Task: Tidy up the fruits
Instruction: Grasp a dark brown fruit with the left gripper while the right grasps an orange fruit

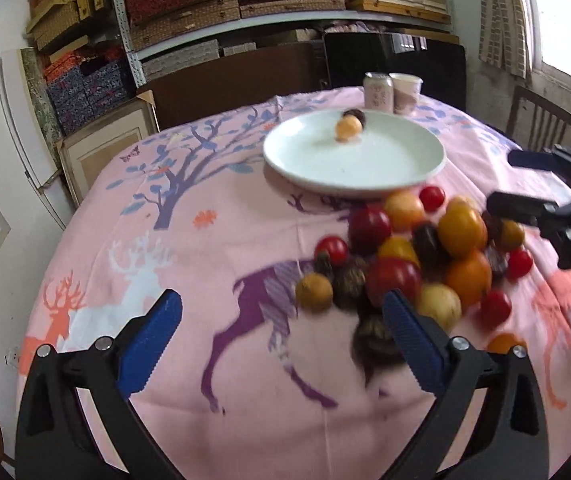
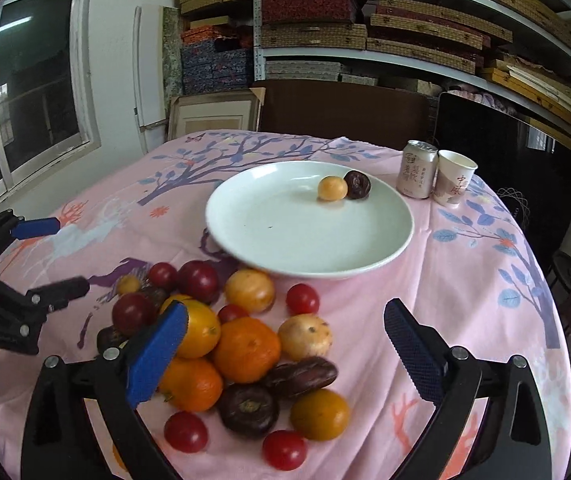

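A round surface (image 2: 485, 280) is covered by a pink cloth printed with deer and blue-leaved trees. Behind it, white metal shelving (image 2: 405, 56) is filled with stacked woven and red fabric-covered boxes. A dark brown wooden board (image 2: 345, 108) and a black panel (image 2: 497, 152) are leaned against the shelving. An aluminium-framed window (image 2: 41, 88) is set in the white wall (image 2: 117, 60). A wooden slat-backed chair (image 1: 545, 120) is placed beneath a bright, curtained window (image 1: 565, 12).

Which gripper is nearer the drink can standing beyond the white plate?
Right, as far as these views show. The right gripper hangs open over the fruit pile, on the can's side of the table. The left gripper is open too, farther across the cloth, with the plate between.
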`<state>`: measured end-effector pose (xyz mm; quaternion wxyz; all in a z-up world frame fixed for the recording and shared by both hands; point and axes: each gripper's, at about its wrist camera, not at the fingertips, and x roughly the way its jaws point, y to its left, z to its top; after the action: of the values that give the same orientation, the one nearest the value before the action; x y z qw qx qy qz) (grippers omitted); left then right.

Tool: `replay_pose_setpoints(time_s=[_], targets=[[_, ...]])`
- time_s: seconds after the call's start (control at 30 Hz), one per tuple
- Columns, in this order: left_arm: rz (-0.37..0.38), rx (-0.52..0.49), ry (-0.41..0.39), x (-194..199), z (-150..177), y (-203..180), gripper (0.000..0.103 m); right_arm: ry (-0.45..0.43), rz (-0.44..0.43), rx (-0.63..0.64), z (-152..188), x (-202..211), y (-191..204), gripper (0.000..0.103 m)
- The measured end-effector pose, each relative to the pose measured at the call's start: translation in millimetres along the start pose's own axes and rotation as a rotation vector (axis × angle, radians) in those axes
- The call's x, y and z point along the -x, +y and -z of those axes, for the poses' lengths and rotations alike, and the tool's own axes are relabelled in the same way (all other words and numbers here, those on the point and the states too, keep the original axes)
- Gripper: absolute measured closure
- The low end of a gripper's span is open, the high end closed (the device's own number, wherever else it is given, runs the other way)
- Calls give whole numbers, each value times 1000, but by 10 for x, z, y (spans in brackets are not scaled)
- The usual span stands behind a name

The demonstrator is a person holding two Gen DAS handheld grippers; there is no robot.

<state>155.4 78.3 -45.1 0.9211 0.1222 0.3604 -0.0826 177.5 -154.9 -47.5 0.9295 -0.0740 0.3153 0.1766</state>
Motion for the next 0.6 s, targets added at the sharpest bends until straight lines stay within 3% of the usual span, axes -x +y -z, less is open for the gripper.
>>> replay_pose_setpoints(time_s=[0.1, 0.2, 0.3, 0.47, 0.6], targets=[[0, -40, 62, -95, 274, -82, 4, -20, 20, 44, 19, -86, 167, 4], [-6, -22, 125, -226, 304, -42, 5, -16, 48, 81, 15, -191, 278, 4], [69, -16, 134, -294, 292, -37, 4, 0, 68, 104, 36, -278, 312, 4], [60, -73, 105, -271, 251, -106, 4, 14, 49, 76, 59, -324, 256, 4], [136, -128, 85, -229, 230, -233, 4, 14, 22, 55, 61, -328, 222, 4]])
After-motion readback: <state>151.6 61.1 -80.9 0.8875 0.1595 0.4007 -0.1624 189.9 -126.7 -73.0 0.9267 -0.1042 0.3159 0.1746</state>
